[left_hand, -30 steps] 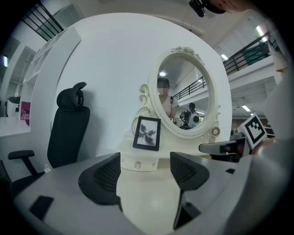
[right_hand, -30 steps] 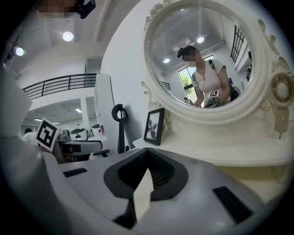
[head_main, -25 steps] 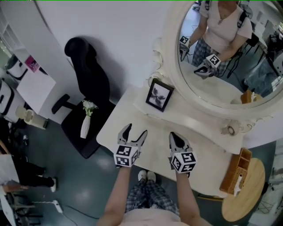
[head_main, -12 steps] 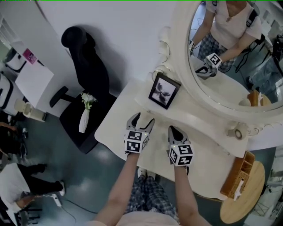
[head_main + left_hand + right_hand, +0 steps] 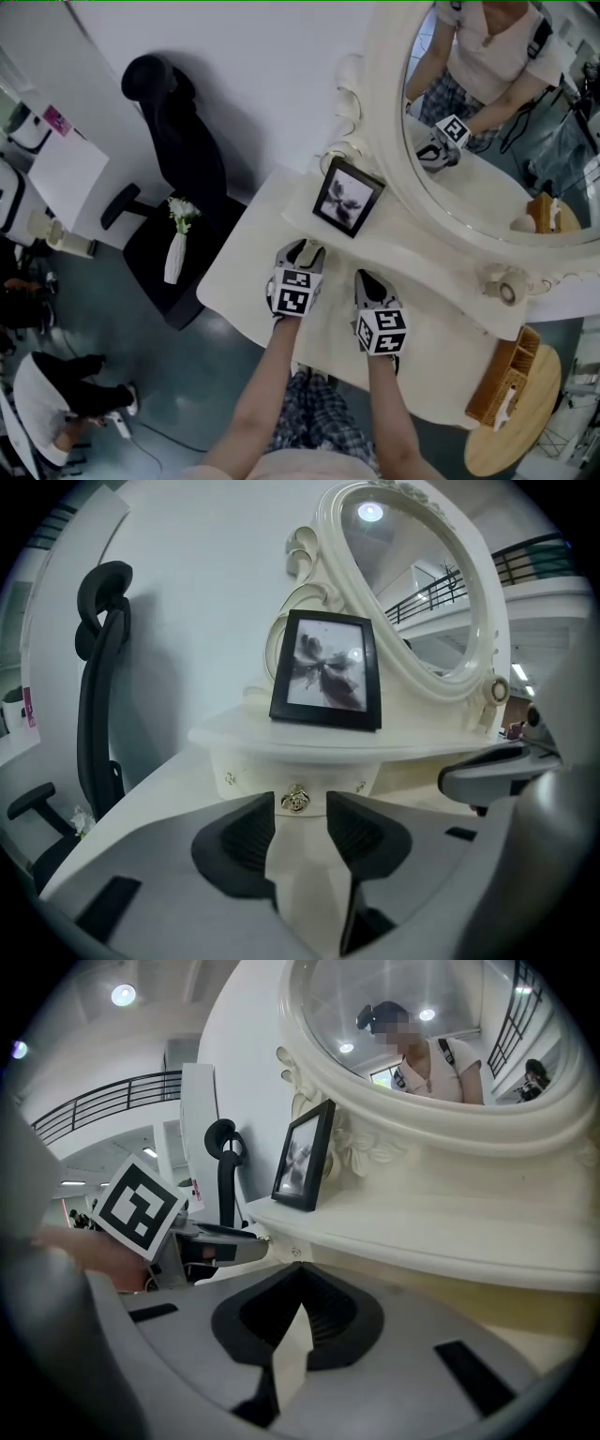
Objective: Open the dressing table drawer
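The white dressing table (image 5: pixel 246 281) has a raised shelf (image 5: pixel 422 262) with a small drawer (image 5: pixel 253 782) beneath it, its front bearing a gold knob (image 5: pixel 296 800). My left gripper (image 5: pixel 300 803) points at that drawer. Its jaws are closing, and the knob sits between the fingertips (image 5: pixel 262 810) with a small gap on each side. In the head view the left gripper (image 5: pixel 302 251) reaches under the shelf edge, which hides the drawer. My right gripper (image 5: pixel 366 279) hovers over the tabletop beside it, shut on nothing (image 5: pixel 298 1265).
A black picture frame (image 5: pixel 348 197) stands on the shelf just above the drawer, with the oval mirror (image 5: pixel 497 112) behind. A black office chair (image 5: pixel 173 141) and a white vase of flowers (image 5: pixel 176 246) are to the left. A wooden organiser (image 5: pixel 506 375) sits on a round stool at right.
My left gripper has moved forward and down to the shelf's front, and its jaws have narrowed from wide open. The right gripper has sunk a little towards the tabletop.
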A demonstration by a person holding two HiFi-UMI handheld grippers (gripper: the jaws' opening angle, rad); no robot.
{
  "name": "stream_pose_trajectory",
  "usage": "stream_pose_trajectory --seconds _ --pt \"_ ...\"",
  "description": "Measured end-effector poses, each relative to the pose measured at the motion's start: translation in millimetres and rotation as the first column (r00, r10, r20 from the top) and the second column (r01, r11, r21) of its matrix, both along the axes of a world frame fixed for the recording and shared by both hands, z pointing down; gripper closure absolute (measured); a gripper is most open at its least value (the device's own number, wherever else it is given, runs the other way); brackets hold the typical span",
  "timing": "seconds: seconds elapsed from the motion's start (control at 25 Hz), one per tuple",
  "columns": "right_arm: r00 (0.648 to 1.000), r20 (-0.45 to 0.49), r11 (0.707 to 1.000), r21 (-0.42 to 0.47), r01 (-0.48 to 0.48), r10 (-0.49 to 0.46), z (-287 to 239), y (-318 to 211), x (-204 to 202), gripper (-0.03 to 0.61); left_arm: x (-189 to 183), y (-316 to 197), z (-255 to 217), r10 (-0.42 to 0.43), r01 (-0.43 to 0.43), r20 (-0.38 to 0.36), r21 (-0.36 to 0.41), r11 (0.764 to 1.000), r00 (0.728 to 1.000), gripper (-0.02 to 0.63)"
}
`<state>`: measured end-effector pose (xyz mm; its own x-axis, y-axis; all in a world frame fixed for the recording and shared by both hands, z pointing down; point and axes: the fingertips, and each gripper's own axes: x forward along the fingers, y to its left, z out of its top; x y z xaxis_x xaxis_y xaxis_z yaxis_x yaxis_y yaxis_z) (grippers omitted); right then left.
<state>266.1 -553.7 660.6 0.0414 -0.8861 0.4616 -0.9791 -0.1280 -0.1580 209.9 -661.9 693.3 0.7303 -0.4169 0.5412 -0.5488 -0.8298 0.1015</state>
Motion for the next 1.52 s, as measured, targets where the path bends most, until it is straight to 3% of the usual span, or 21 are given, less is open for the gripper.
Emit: stream_pose_trajectory --seconds 0.36,0.84,1.52 --pt "1.000 0.002 1.000 -0.015 -0.002 0.002 5.4 -5.5 7.4 0.563 7.3 -8.9 10.3 -0.007 0.007 0.047 0.001 1.000 0.999 0.497" --pt "1.000 0.007 1.000 -0.019 -0.021 0.022 6.8 -0.2 7.3 0.563 0.8 -3.0 9.7 -0.004 0.004 0.034 -0.002 1.000 0.999 0.502" --pt "0.999 0.002 0.999 -0.014 -0.036 0.036 1.4 19.6 -2.0 0.563 -36.1 22.5 10.9 -0.015 0.016 0.042 -0.017 1.000 0.999 0.502"
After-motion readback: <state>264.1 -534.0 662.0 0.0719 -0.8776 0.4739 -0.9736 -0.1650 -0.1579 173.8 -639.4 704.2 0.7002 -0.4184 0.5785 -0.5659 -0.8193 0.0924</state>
